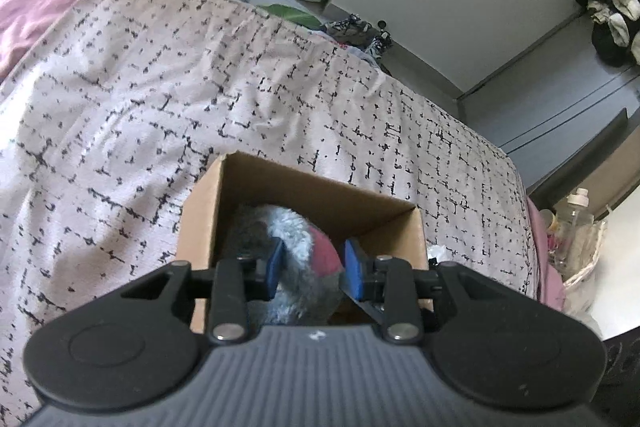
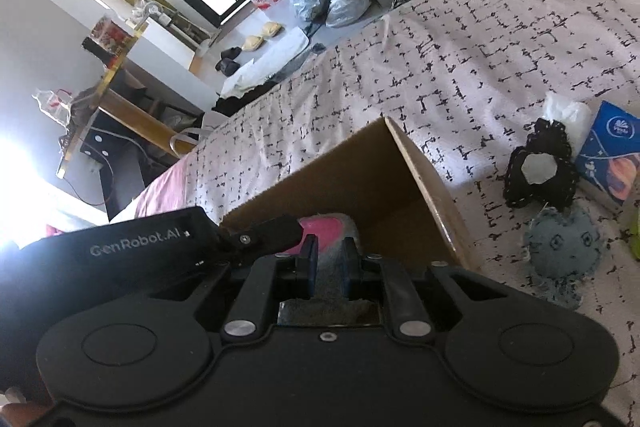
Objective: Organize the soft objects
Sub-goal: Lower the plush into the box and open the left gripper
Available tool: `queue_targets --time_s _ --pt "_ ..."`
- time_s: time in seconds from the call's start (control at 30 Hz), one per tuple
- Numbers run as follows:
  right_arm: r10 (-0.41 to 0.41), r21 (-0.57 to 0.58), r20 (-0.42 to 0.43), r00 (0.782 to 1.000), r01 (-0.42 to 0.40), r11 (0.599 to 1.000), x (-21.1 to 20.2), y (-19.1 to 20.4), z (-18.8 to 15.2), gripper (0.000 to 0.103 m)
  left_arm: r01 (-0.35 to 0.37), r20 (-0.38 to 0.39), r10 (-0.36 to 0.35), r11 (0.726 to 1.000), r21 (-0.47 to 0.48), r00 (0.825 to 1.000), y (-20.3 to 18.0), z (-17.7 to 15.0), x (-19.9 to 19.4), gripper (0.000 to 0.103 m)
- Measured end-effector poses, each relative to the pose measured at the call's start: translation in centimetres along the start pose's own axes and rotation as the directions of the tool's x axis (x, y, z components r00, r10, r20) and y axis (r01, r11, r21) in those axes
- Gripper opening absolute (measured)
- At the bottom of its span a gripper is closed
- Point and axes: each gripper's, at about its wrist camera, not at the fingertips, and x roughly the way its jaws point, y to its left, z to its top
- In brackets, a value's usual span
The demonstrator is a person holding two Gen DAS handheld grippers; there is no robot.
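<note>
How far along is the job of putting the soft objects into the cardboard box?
Nothing can be counted as finished. In hand: both claws, left and right, are shut on a grey-and-pink plush toy that sits down inside the cardboard box. Left to do: the black crocheted piece and the blue round plush lie on the bedspread beside the box.

A grey, furry plush [image 1: 296, 239] with a pink patch (red-looking from the left) sits inside the cardboard box [image 1: 200, 227].

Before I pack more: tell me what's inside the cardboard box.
Inside the cardboard box is a grey-and-pink plush toy, gripped by both grippers. Anything beneath it is hidden.
</note>
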Motion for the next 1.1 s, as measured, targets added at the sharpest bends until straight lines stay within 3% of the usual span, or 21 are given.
queue_targets --time_s 0.2,0.27,0.33,0.4,0.67,0.77,0.87,1.1 --pt "-0.007 0.003 0.008 1.0 0.007 1.0 -1.4 -0.3 0.1 0.015 0.001 0.004 -0.001 1.0 0.024 1.0 -0.9 -0.2 -0.5 0.034" --pt "-0.008 0.005 0.015 1.0 0.008 1.0 -2.0 -0.5 0.1 0.02 -0.002 0.005 0.002 1.0 0.031 1.0 -1.2 -0.3 -0.7 0.035" --pt "-0.014 0.002 0.028 1.0 0.014 1.0 -2.6 -0.7 0.1 0.037 -0.011 0.003 0.011 0.999 0.034 1.0 -1.3 -0.4 -0.8 0.036" --pt "-0.015 -0.001 0.037 0.999 0.015 1.0 -3.1 -0.8 0.0 0.041 -0.018 0.004 0.018 0.999 0.034 1.0 -1.3 -0.5 -1.1 0.041" --pt "-0.014 -0.012 0.08 0.997 0.015 1.0 -6.4 -1.6 -0.5 0.042 -0.027 0.02 0.026 1.0 0.01 0.999 -1.0 -0.9 -3.2 0.054" --pt "-0.026 -0.029 0.093 0.995 0.029 0.999 -8.0 -2.1 -0.7 0.046 -0.042 0.014 0.042 0.999 0.025 0.999 -1.2 -1.4 -4.0 0.063" --pt "-0.052 -0.057 0.116 0.992 0.059 0.997 -9.6 -2.6 -1.1 0.056 -0.061 0.031 0.06 0.997 0.045 0.998 -1.5 -2.0 -4.9 0.07" --pt "-0.124 -0.122 0.185 0.975 0.148 0.981 -13.1 -3.4 -2.2 0.082 -0.069 0.032 0.064 0.985 0.157 0.997 -3.2 -4.7 -6.3 0.07"
